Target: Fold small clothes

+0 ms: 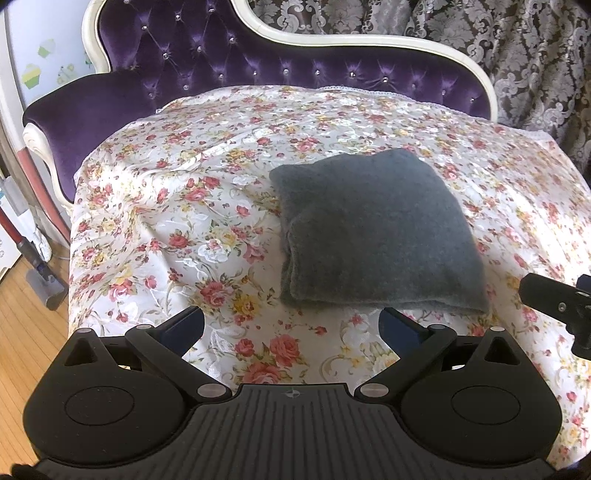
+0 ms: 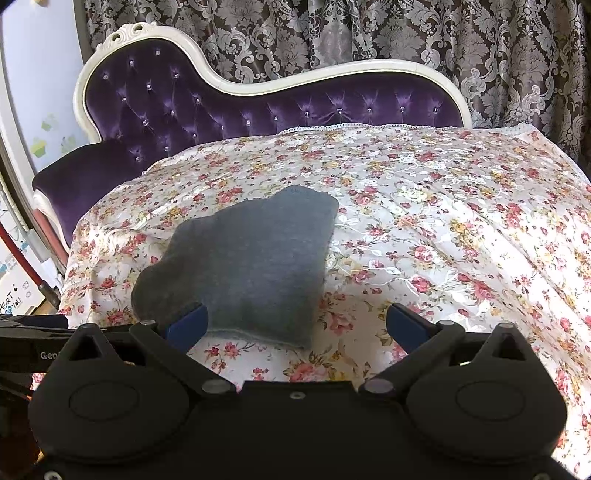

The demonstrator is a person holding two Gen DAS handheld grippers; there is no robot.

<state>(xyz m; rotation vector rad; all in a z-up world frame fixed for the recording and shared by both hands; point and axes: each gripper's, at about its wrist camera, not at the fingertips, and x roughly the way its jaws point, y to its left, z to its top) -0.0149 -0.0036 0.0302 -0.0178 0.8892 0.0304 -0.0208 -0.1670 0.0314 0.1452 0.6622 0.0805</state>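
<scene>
Far left: purple tufted sofa with cream frame, patterned curtain behind. Floral cloth draped over the seat, wrinkled. Wooden floor at near left, a vacuum head standing on it.

Left tongs near edge of the floral cloth, blue pads spread wide apart, nothing between them. Grey folded garment lying flat on the cloth just beyond, slightly right of the left tongs' midline; near edge of garment close to the right pad, not touching. Stacked layers visible along its left edge.

Right tongs also spread wide, empty. In the right wrist view, the garment left of centre, its near edge overlapped by the left blue pad in view; contact not clear. Right pad over bare floral cloth, apart from the garment.

Part of the right tongs' black body visible at right edge of the left wrist view, near the garment's near right corner.
</scene>
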